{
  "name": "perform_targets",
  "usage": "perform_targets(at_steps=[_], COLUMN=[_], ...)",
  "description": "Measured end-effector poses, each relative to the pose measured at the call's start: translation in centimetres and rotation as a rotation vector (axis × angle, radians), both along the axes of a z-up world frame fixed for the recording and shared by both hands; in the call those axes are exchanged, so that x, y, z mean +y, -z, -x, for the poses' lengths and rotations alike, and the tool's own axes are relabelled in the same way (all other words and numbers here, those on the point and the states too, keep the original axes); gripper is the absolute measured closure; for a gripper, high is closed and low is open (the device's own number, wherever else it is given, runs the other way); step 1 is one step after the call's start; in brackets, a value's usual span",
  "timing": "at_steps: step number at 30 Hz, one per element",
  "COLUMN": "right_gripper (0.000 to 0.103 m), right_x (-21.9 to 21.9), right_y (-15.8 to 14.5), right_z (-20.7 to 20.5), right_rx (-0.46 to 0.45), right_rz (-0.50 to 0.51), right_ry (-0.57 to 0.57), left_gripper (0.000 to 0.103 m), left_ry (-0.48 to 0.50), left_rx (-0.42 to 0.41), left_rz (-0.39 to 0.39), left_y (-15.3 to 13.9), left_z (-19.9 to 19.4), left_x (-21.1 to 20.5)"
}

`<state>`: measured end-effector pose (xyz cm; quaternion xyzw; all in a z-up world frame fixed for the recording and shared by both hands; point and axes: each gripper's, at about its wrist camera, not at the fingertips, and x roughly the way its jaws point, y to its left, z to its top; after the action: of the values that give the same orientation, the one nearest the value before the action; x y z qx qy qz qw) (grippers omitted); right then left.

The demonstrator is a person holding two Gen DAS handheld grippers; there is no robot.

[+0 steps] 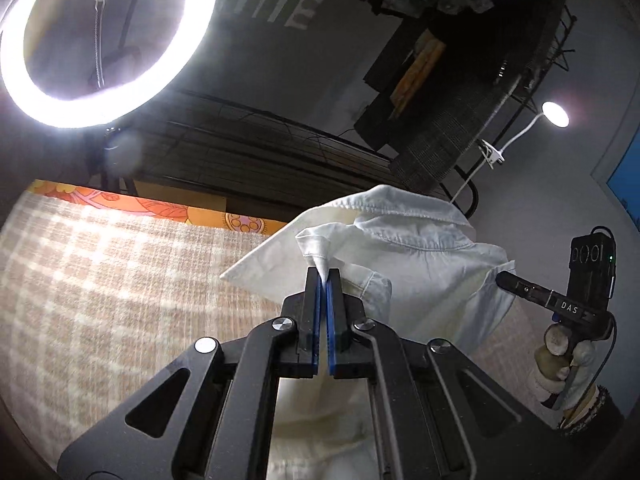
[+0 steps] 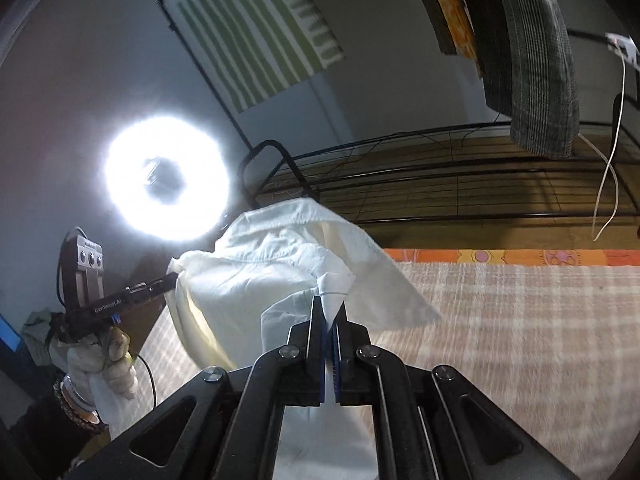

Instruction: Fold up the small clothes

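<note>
Pads on the left gripper [image 1: 323, 276] are squeezed tight on a bunched bit of the white shirt [image 1: 400, 256], and same deal on the right gripper [image 2: 329, 306], which has its own pinch of fabric sticking up between the blue pads. So the shirt is off the bed and hanging in the air between the two grippers, collar side up top, the rest of it drooping down under and in front of both of them. From the left wrist view the cloth spreads away to the right toward the other gripper, held in a gloved hand [image 1: 560, 364]; from the right wrist view it spreads left toward the other gloved hand [image 2: 106, 356]. So the long line of the garment runs gripper to gripper, neither hand really nearer, and my guess is the next move is laying it flat on the checked bedspread [image 1: 120, 280], which sits below and ahead of both. Nothing on that cloth that I can see to get in the way. Further out there's a ring light [image 1: 104, 40], a small clip lamp [image 1: 555, 114], a black metal rack [image 2: 460, 184] beyond the bed edge and some hanging clothes [image 2: 528, 60], all well clear of the shirt.
</note>
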<state>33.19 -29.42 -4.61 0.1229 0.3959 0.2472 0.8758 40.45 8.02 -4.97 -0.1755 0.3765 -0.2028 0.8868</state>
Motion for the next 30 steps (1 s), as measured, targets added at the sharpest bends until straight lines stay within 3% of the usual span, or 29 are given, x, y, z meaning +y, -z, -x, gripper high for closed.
perform_targets(at_steps=[9, 15, 27, 30], right_gripper=[0.103, 0.103, 0.102, 0.093], right_x=[0.4, 1.4, 2.3, 2.6], right_y=[-1.8, -0.7, 3.0, 3.1], right_z=[8.0, 13.3, 21.0, 22.5], right_rx=[0.006, 0.024, 0.051, 0.038], right_rz=[0.028, 0.065, 0.207, 0.27], right_ry=[-0.007, -0.024, -0.043, -0.051], left_gripper=[0.103, 0.103, 0.103, 0.103], left_ry=[0.026, 0.021, 0.056, 0.085], left_rx=[-0.012, 0.02, 0.107, 0.116], left_rz=[-0.034, -0.04, -0.141, -0.191], left_y=[-0.9, 1.3, 6.3, 6.7], left_z=[8.0, 12.2, 18.9, 20.5], left_x=[0.2, 1.2, 1.5, 1.5])
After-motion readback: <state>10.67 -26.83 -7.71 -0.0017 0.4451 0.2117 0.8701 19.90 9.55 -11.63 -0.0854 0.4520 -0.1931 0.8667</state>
